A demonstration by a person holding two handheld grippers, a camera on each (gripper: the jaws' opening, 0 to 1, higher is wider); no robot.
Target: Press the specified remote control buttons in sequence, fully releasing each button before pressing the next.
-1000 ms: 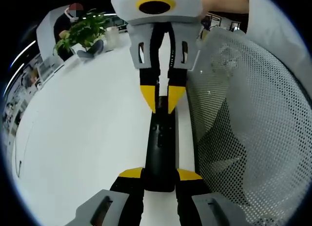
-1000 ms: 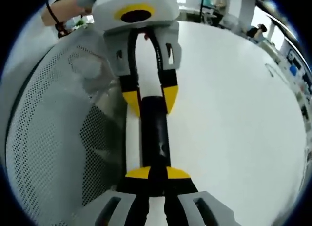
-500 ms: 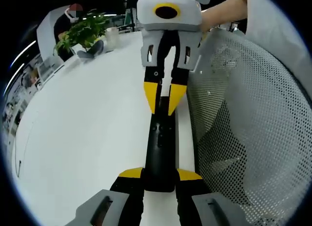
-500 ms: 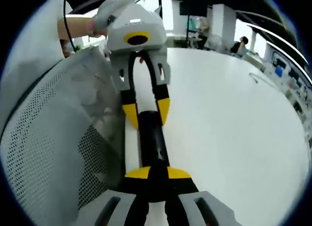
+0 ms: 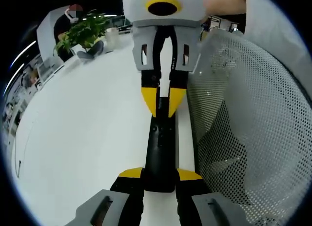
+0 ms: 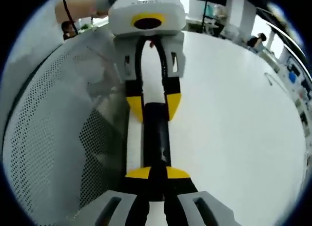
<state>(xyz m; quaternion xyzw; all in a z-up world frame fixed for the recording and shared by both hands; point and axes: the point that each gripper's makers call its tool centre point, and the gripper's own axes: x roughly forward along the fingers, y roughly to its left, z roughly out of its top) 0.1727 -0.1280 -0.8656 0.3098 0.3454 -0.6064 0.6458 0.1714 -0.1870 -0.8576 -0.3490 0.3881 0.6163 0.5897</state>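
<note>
In the left gripper view, a leafy green plant (image 5: 82, 33) stands far off at the upper left on the white tabletop (image 5: 87, 133), with a small white cup (image 5: 112, 35) just beside it. Toward the middle, the black remote control (image 5: 160, 150) runs lengthwise up the view, close along the tabletop's edge. Its near end sits clamped between the yellow-tipped jaws of the left gripper (image 5: 160, 174), which press on its two long sides. Whether it rests on the tabletop or is held just above it cannot be told. A few small marks show on the remote's face, too small to read. From the top, the right gripper (image 5: 162, 100) reaches down. Its jaws are drawn narrow, closer together than the remote is wide, and its tips sit over the remote's far end. To the right stands a white mesh chair back (image 5: 243, 118), near the tabletop edge.

In the right gripper view, the chair back (image 6: 58, 123) lies at the left. A person's hand (image 6: 80, 9) shows above it, behind the left gripper (image 6: 153, 105). That gripper's jaws straddle the far end of the remote (image 6: 156, 135). At the bottom, the right gripper (image 6: 158, 173) has its own yellow tips almost together over the remote's near end, with only a thin dark slit between them. The bare tabletop (image 6: 234, 123) spreads to the right. No lettering can be made out on either gripper.
</note>
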